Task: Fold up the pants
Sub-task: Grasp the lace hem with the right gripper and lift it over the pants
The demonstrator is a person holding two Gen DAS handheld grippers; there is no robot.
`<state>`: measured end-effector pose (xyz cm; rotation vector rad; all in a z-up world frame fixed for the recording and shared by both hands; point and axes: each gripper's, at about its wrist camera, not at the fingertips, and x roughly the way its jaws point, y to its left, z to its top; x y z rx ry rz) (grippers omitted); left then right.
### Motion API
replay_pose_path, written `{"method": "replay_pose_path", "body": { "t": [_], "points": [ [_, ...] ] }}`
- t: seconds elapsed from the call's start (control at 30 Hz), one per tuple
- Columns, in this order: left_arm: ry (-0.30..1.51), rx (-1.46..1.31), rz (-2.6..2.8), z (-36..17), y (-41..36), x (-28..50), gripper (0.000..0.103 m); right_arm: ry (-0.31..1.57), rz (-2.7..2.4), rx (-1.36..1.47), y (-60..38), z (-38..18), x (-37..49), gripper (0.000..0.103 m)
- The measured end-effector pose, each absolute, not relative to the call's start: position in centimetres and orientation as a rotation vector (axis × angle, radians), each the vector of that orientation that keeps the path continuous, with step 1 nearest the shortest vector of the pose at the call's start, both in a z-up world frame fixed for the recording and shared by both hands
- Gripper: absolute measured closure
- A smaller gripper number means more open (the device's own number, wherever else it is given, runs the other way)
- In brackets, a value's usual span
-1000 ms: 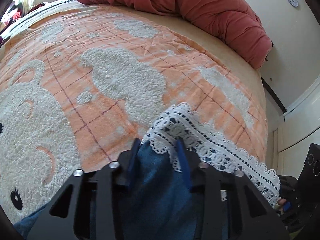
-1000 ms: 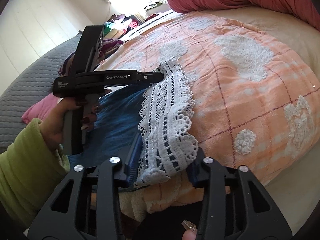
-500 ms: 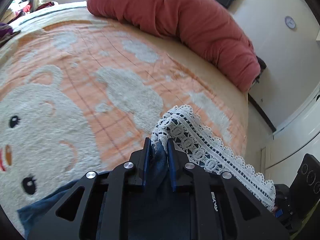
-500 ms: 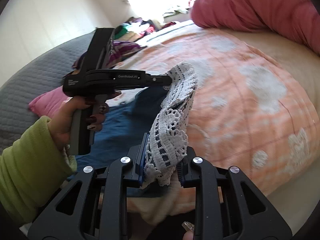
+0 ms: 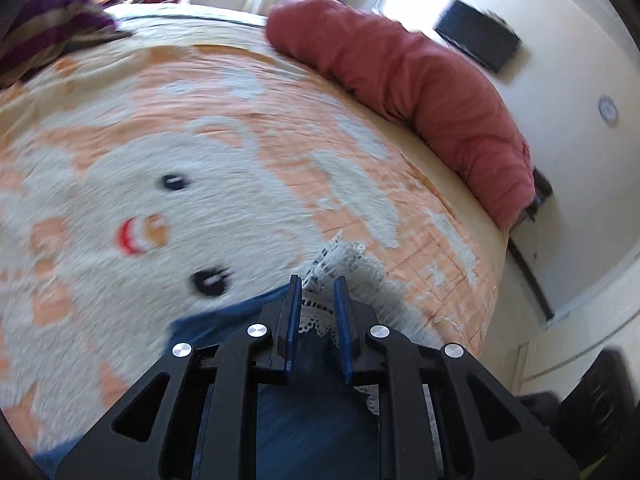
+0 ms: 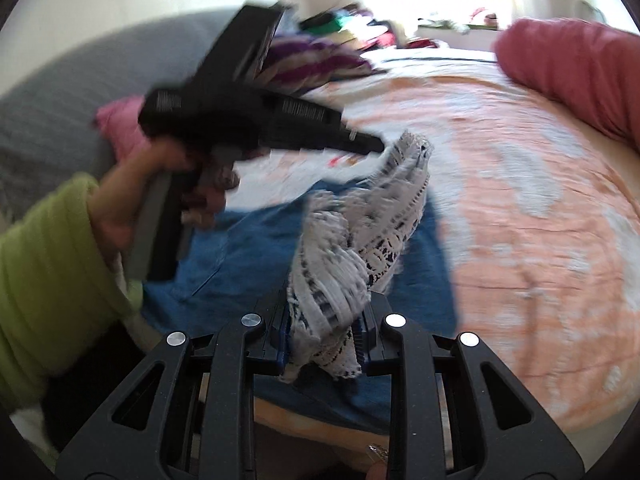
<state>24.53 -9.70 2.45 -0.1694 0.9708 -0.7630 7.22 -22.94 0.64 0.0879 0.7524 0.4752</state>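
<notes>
Pants (image 6: 256, 256) of blue denim with a white lace hem (image 6: 360, 232) lie on the bed's orange bear blanket (image 5: 224, 152), hem lifted between left gripper (image 5: 316, 308) and right gripper (image 6: 324, 336), both jaws clamped on lace; only the right view shows the green-sleeved hand (image 6: 132, 196), only the left a wall clock (image 5: 608, 109).

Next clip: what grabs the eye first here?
The white lace hem of the blue denim pants, bunched and lifted between the right gripper and the left gripper. Beneath lies the orange blanket with its fluffy white bear face, and a red duvet at the bed's far edge.
</notes>
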Motion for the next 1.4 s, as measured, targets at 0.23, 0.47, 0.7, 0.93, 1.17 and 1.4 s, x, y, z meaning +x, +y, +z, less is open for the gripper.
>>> {"method": "replay_pose_path", "body": {
  "t": [0.23,0.47,0.7,0.93,1.17,1.4],
  "points": [
    [1.011,-0.419,-0.639,1.6,0.0,22.8,0.052,0.778,0.556,-0.24,-14.7,-2.3,5.2,0.087],
    [1.111,-0.555,-0.611,-1.3,1.9,22.3,0.046,0.682,0.499,-0.467,-12.7,-3.6,2.7,0.087],
    [1.196,-0.54,-0.658,-1.8,-0.1,21.7,0.032,0.704,0.525,-0.143,-17.4,-1.5,3.5,0.091],
    [1.25,-0.646,-0.694,-4.8,-1.8,21.9,0.033,0.68,0.58,-0.052,-18.8,-0.9,3.1,0.091],
    [1.167,-0.618,-0.651,-4.1,-3.4,22.2,0.087,0.692,0.567,-0.138,-17.2,-1.5,2.6,0.088],
    [1.08,-0.537,-0.58,-1.9,-0.6,21.6,0.085,0.674,0.593,-0.229,-14.3,-1.3,3.1,0.086]
  ]
}}
